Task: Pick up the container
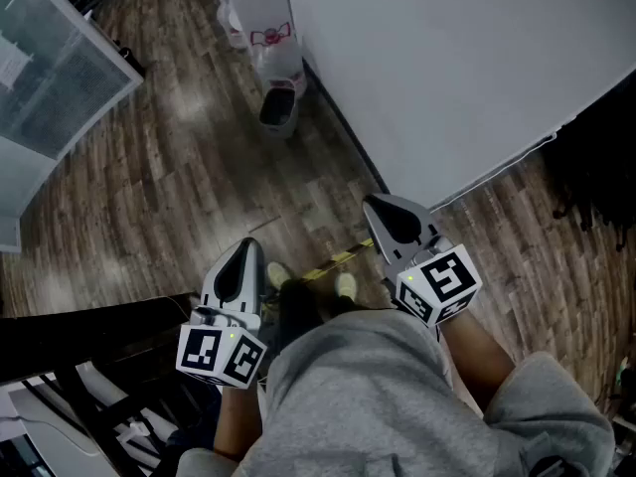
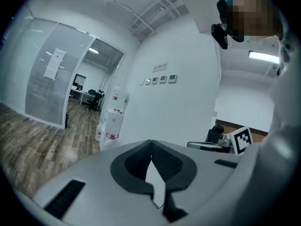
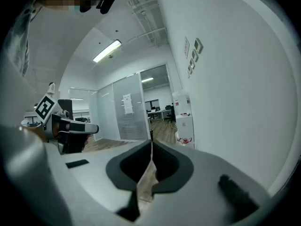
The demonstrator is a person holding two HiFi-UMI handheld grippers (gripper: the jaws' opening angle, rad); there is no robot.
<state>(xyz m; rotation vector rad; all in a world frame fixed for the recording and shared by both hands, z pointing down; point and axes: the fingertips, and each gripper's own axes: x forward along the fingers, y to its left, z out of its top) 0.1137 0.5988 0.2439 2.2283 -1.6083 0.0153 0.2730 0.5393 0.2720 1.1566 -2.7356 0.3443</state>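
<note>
Jaws are pressed together with nothing between them on your left gripper (image 1: 245, 251) and your right gripper (image 1: 376, 207) — both held low at your waist above the wood floor (image 1: 149, 187). What looks like the container (image 1: 279, 102) — a bagged bin — stands beside the white wall (image 1: 447, 68), well ahead of both.
</note>
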